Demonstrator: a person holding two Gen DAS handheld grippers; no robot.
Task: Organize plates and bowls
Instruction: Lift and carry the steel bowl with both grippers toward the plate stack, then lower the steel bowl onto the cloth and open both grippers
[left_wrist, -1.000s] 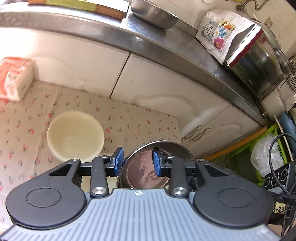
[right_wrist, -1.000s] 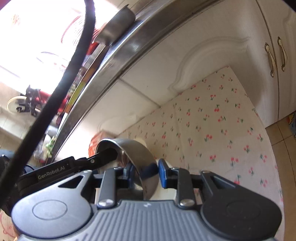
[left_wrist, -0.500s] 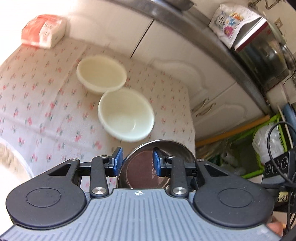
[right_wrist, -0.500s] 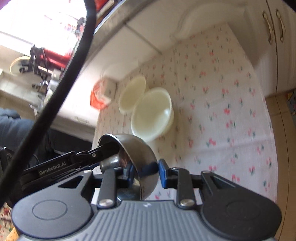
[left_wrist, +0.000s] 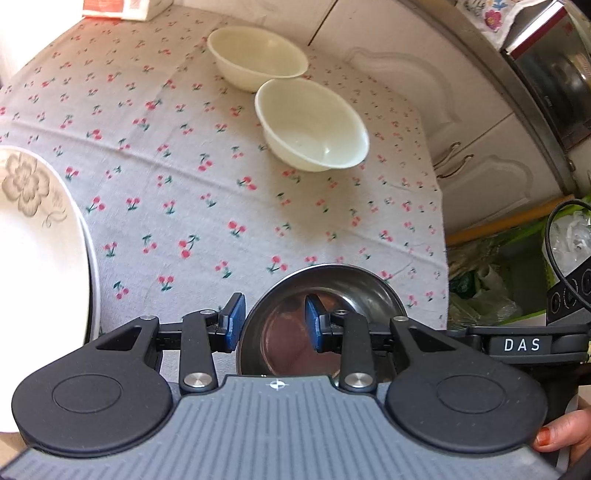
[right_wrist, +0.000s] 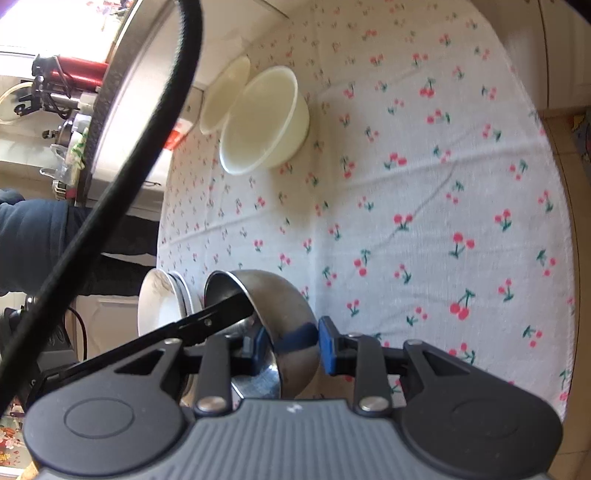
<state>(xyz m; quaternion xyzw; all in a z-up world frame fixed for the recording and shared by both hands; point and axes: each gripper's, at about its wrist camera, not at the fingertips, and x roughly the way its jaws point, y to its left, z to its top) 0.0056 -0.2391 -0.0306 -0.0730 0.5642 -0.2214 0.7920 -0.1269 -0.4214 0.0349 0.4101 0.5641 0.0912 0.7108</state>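
A steel bowl (left_wrist: 332, 291) hangs just over the near edge of the cherry-print tablecloth (left_wrist: 166, 166). My left gripper (left_wrist: 273, 317) is shut on its wall, one blue pad outside the rim and one inside. From the other side my right gripper (right_wrist: 290, 339) straddles the steel bowl (right_wrist: 280, 306). Its jaws are opening, with the outer pad still at the wall. Two cream bowls (left_wrist: 312, 125) (left_wrist: 256, 59) sit side by side further back on the cloth. A stack of white flowered plates (left_wrist: 37, 258) lies at the left.
White cabinet doors (left_wrist: 461, 140) stand behind the table. A green basket of bags (left_wrist: 517, 258) is on the floor to the right. A red and white packet (left_wrist: 122, 5) lies at the far corner. A black cable (right_wrist: 122, 177) crosses the right wrist view, where a dark sleeve (right_wrist: 29, 243) shows.
Both grippers have come down and forward with the steel bowl between them. The views have tipped from the counter to the tablecloth, bringing the cream bowls and plates into sight.
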